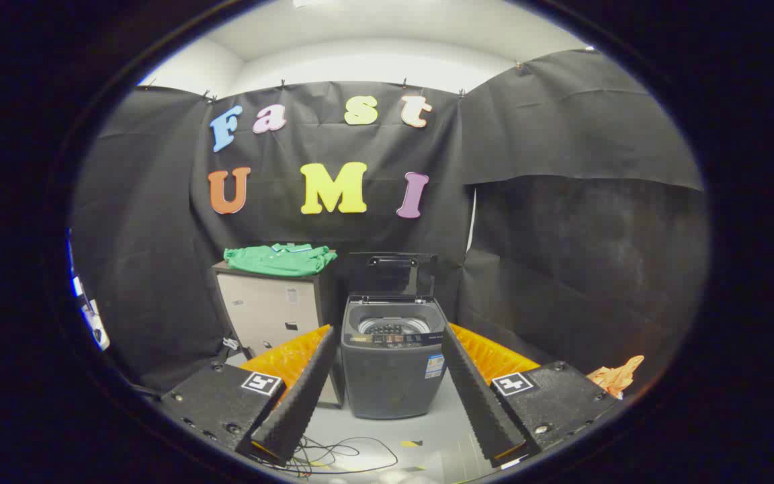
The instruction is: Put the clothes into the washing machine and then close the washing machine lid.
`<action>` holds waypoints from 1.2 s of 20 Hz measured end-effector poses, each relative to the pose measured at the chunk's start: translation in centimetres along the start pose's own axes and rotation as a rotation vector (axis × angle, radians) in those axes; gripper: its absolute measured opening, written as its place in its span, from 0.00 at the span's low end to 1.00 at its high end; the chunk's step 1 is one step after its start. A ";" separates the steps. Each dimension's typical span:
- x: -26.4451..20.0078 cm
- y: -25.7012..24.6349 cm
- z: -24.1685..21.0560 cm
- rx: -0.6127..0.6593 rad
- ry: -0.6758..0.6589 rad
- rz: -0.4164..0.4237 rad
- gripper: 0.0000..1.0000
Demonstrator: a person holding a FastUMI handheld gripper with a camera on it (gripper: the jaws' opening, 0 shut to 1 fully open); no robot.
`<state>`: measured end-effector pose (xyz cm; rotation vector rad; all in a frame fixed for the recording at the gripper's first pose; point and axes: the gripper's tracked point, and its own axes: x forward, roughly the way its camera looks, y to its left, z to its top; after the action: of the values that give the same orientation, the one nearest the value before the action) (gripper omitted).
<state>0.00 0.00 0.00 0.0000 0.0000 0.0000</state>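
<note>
A green shirt [279, 259] lies folded on top of a pale cabinet [269, 312], beyond my left finger. To the cabinet's right stands a dark grey top-loading washing machine [392, 373], seen between my fingers and well ahead of them. Its lid [392, 272] stands raised at the back and the drum opening [394, 326] shows. My gripper [387, 383] is open, fingers spread wide with nothing between them but distant floor and the machine.
An orange cloth [619, 376] lies low beyond my right finger by the black booth wall. Cables [333, 457] trail over the pale floor just below the fingers. Black cloth walls close in on both sides and behind the machine.
</note>
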 end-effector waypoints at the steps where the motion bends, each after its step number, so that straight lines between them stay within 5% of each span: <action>1: -0.1 0.0 0.1 0.005 0.000 -0.002 0.99; 24: 0.4 -0.5 0.8 0.038 0.032 -0.021 0.99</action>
<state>0.44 -0.46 0.79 0.0377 0.0317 -0.0210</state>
